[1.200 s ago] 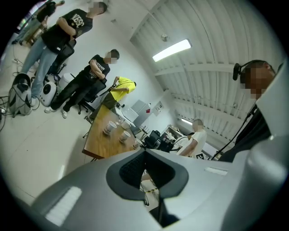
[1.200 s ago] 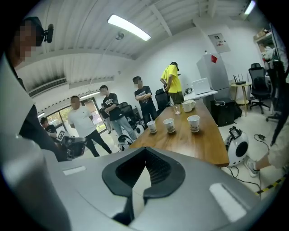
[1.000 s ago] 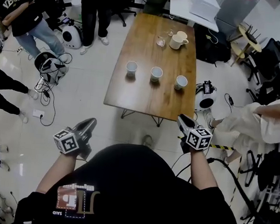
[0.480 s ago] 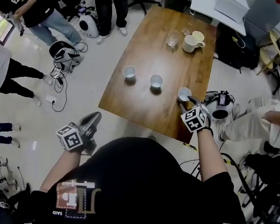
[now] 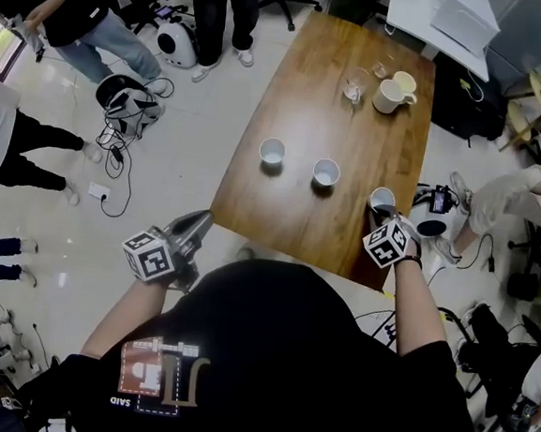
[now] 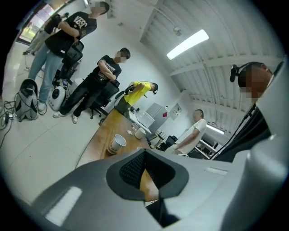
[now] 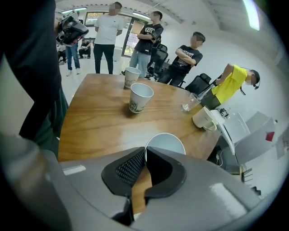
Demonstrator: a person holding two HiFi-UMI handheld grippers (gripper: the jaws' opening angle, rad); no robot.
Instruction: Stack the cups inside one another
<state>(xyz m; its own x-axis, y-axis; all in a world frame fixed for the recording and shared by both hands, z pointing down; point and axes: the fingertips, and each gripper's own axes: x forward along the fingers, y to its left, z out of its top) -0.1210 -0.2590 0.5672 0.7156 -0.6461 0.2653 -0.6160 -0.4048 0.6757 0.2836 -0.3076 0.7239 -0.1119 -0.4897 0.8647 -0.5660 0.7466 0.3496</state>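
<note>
Cups (image 5: 326, 173), three of white paper, stand upright and apart in a slanting row on the wooden table (image 5: 299, 213), which fills the upper middle of the head view and runs toward the top right; the person wearing the camera, in a black shirt (image 5: 259, 350), takes up the bottom of that frame, one forearm reaching up at each side; bystanders (image 5: 72, 10) stand on the pale floor at the upper left, and another person in light clothes (image 5: 508, 189) sits at the right edge. The left gripper (image 5: 199, 223) is at the lower left of the frame, over the floor and well apart from the table, its marker cube (image 5: 149, 256) just below it; its own view shows the two jaws together at the tips with nothing between them. The right gripper (image 5: 388, 217) is at the table's lower right edge, pointing steeply down at the right cup (image 5: 382, 200), with its marker cube (image 5: 387, 244) just under it; its jaws have just been closing, and its own view shows them drawn together on the near rim of that cup, the thin paper wall pinched between the pads (image 7: 131, 167); the middle cup and the left cup (image 5: 272, 151) stand free. A cream mug (image 5: 391, 95) and a clear glass (image 5: 356, 84) sit close together near the table's top end, well apart from the row.
</note>
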